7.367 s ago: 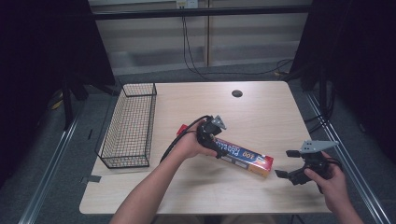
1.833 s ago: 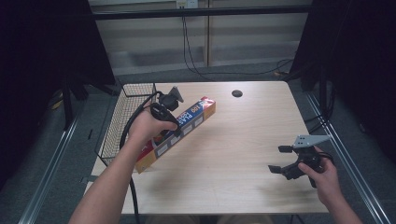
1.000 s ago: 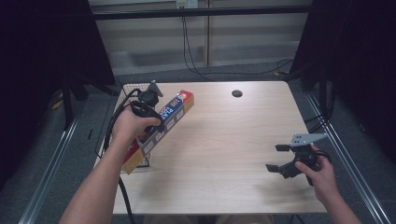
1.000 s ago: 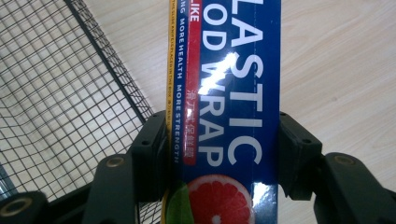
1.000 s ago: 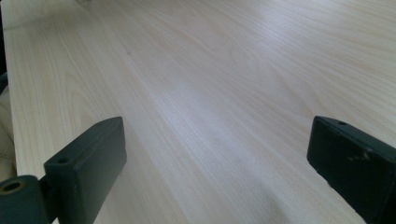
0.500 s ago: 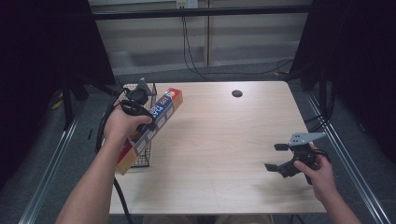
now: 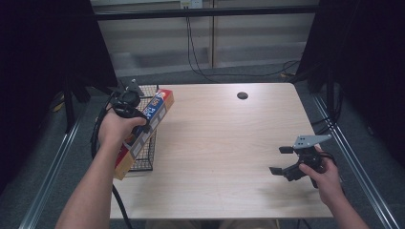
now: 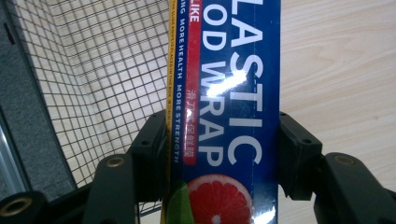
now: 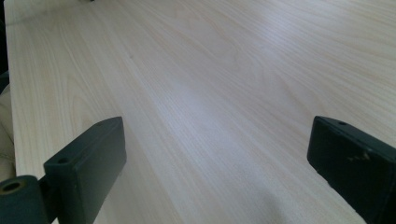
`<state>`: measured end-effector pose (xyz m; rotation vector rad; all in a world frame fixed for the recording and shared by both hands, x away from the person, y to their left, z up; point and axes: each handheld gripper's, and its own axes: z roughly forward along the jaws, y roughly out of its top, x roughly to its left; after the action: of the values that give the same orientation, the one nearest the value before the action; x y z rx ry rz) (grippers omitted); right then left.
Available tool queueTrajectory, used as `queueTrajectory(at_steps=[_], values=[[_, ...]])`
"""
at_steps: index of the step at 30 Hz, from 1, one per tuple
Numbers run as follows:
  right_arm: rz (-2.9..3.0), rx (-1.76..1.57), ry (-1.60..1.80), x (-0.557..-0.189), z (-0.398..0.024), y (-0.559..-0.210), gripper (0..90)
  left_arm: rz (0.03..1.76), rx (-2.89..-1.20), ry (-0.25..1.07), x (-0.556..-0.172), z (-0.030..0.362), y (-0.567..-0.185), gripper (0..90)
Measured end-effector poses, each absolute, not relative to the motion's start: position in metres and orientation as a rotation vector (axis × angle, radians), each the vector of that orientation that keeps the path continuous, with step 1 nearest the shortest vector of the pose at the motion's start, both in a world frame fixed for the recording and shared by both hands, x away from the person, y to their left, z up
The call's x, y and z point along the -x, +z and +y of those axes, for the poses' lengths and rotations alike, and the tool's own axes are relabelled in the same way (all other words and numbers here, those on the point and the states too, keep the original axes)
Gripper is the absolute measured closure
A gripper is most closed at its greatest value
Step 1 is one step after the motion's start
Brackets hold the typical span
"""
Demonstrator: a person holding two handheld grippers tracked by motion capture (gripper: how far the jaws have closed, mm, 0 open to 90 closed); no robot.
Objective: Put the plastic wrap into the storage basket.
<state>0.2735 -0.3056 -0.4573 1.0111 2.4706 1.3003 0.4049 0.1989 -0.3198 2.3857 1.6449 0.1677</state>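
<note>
One box of plastic wrap (image 8: 229, 116) clamped in my left gripper (image 7: 128, 102) hangs over the wire basket (image 7: 145, 155) at the table's (image 7: 229, 143) left edge (right gripper (image 7: 290, 162) idle, jaws apart), so next I lower it in lengthwise.

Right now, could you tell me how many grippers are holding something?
1. The left gripper is clamped on the plastic wrap box over the wire basket at the table's left edge; the right gripper hangs open, empty, above the table.

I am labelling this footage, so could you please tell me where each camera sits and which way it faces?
High view: above the person's side, facing forward and down on the table; both forearms show.
Left gripper view: on the left gripper, looking along its jaws, shut on the plastic wrap box above the wire basket.
Right gripper view: on the right gripper, facing bare tabletop between open jaws.
Shared: box and basket, high and left views.
</note>
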Motion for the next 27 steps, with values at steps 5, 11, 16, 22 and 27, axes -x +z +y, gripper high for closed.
queueTrajectory(at_steps=[5,11,16,22,27], values=[[2.475,-1.009,1.304,-0.274,-0.305,-0.457,4.3,1.697,-2.348,0.169,-0.405,0.205,-0.320,44.7],[2.474,-1.006,1.304,-0.275,-0.304,-0.457,4.3,1.753,-2.308,0.195,-0.405,0.213,-0.322,44.6],[2.478,-1.002,1.304,-0.275,-0.303,-0.457,4.3,1.808,-2.267,0.188,-0.405,0.219,-0.324,44.6],[2.482,-1.001,1.307,-0.275,-0.303,-0.457,4.3,1.857,-2.231,0.210,-0.405,0.226,-0.328,44.6],[2.480,-0.999,1.307,-0.275,-0.303,-0.457,4.2,1.904,-2.188,0.221,-0.405,0.232,-0.330,44.6]])
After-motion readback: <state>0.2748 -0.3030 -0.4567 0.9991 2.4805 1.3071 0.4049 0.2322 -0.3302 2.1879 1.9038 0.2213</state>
